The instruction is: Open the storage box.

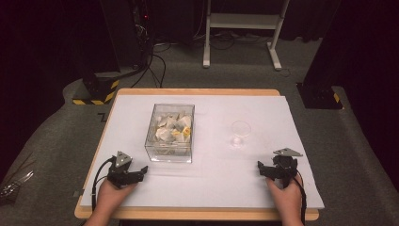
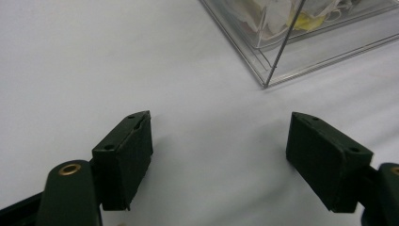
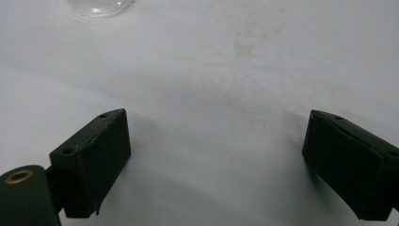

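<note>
1. Left claw (image 1: 141, 173) on counter (image 1: 211, 188) at near left edge, jaws wide apart, nothing between them; bare white sheet under pads (image 2: 123, 160) in left gripper view.
2. Right claw (image 1: 264, 170) on counter at near right, jaws likewise apart and empty; faint yellowish stains on sheet ahead of it in right gripper view.
3. Clear box (image 1: 170, 133) just beyond left claw, near corner (image 2: 267, 82) close ahead in left gripper view; heaped with small white and yellow packets (image 1: 175, 128).
4. Clear cup (image 1: 240, 134) upright, beyond right claw and well apart from box; base (image 3: 99, 6) at top edge of right gripper view.
5. Risk, near: straight-ahead reach with left claw likely to strike box wall at corner and shove box across smooth sheet.
6. Risk, middle: packets loosely piled and overlapping; pinch from above apt to lift two at once or drop one onto counter between box and cup.
7. Risk, far: cup light, transparent, rim hard to judge against white sheet; sideways nudge from right claw or off-centre drop likely to tip it.
8. Cables trailing from both claws; possible snag at near counter edge.
</note>
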Available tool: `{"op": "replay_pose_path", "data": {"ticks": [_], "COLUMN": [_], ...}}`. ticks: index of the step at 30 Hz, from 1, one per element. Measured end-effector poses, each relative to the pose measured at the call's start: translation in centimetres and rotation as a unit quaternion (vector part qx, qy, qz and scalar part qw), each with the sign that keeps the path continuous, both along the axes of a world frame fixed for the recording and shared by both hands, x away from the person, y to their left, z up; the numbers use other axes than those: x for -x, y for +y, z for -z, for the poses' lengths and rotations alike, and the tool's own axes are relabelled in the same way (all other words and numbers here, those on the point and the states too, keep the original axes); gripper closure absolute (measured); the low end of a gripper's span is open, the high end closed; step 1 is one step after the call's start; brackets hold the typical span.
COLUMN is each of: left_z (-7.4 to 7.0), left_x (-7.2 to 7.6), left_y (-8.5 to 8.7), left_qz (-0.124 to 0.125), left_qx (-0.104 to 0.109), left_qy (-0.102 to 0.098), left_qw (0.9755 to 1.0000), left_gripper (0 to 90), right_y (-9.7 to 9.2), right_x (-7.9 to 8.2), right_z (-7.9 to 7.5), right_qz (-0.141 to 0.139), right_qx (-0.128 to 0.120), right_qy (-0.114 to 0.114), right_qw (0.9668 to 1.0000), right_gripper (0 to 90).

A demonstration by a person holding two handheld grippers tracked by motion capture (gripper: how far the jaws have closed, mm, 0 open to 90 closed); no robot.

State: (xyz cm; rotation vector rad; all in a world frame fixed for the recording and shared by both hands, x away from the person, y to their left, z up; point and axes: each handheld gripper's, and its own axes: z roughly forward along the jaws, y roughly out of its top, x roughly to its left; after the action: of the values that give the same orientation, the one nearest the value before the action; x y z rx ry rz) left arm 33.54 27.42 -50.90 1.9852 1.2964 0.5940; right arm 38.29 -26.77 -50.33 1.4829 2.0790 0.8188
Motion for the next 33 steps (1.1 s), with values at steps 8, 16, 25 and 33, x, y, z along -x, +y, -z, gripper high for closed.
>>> {"op": "replay_pose_path", "data": {"ticks": [8, 16, 25, 33], "left_z": [0.00, 0.00, -0.01, -0.01], "left_x": [0.03, 0.06, 0.06, 0.05], "left_y": [0.01, 0.02, 0.02, 0.01], "left_qz": [-0.001, -0.004, -0.006, -0.006], "left_qx": [0.000, 0.003, 0.003, 0.002], "left_qy": [0.000, 0.000, 0.000, -0.001], "left_qw": [1.0000, 1.0000, 1.0000, 1.0000], "left_gripper": [23.9, 25.0, 25.9, 25.8], "right_y": [-0.04, -0.05, -0.10, -0.13], "right_x": [0.00, 0.00, -0.05, -0.04], "right_z": [0.02, 0.01, -0.04, -0.06], "right_qz": [-0.001, -0.001, 0.000, 0.000], "right_qx": [-0.002, -0.003, -0.004, -0.003], "right_qy": [0.000, 0.000, 0.002, 0.001], "right_qw": [1.0000, 1.0000, 1.0000, 1.0000], "right_gripper": [8.0, 8.0, 8.3, 9.1]}}
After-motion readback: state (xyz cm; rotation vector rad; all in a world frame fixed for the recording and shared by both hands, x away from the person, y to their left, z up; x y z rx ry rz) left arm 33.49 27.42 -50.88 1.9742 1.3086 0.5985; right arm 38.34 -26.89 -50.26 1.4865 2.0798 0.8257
